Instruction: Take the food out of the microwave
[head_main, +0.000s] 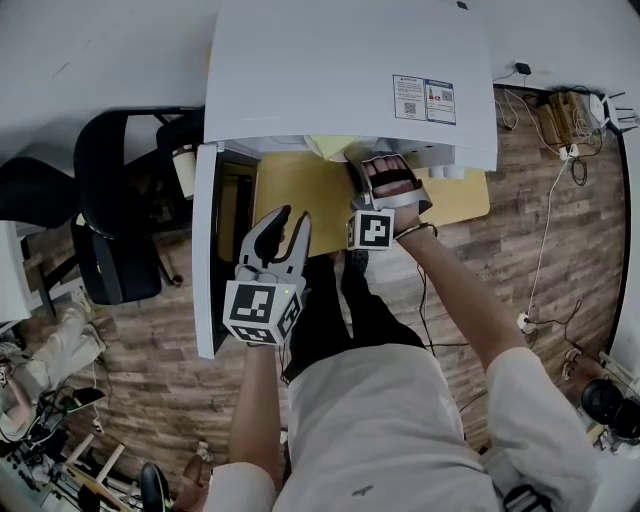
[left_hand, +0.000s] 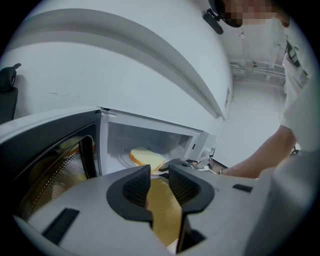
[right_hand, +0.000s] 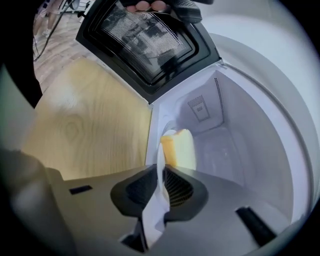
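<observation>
Two pairs of tongs reach out from us toward the open microwave (head_main: 350, 70), which stands on a yellow wooden bench (head_main: 300, 190). Nearest to us, the left tongs (left_hand: 160, 174) hover just beside the swung-out door (head_main: 205, 250). Their jaws stand a little apart, and only the bench surface shows through the gap. They touch nothing.

Farther in, the right tongs (right_hand: 161, 170) sit at the mouth of the oven cavity. Their jaws are clamped on the near rim of a plate (right_hand: 159, 145), thin and white, which we see edge-on between the ribbed pads. A slice of bread (right_hand: 181, 147), pale with a golden crust, lies on that plate. It is inside the microwave, close to the front opening and just past the right tongs. We cannot tell whether the plate rests on the cavity floor or is lifted off it.

Behind the bread we see the white back wall of the cavity with a small vent. The door, with its dark mesh window, hangs open on our left. Past the bench lies a wood-plank floor (head_main: 150, 340), with a black chair (head_main: 110, 200) on the left and loose cables (head_main: 545, 250) on the right.
</observation>
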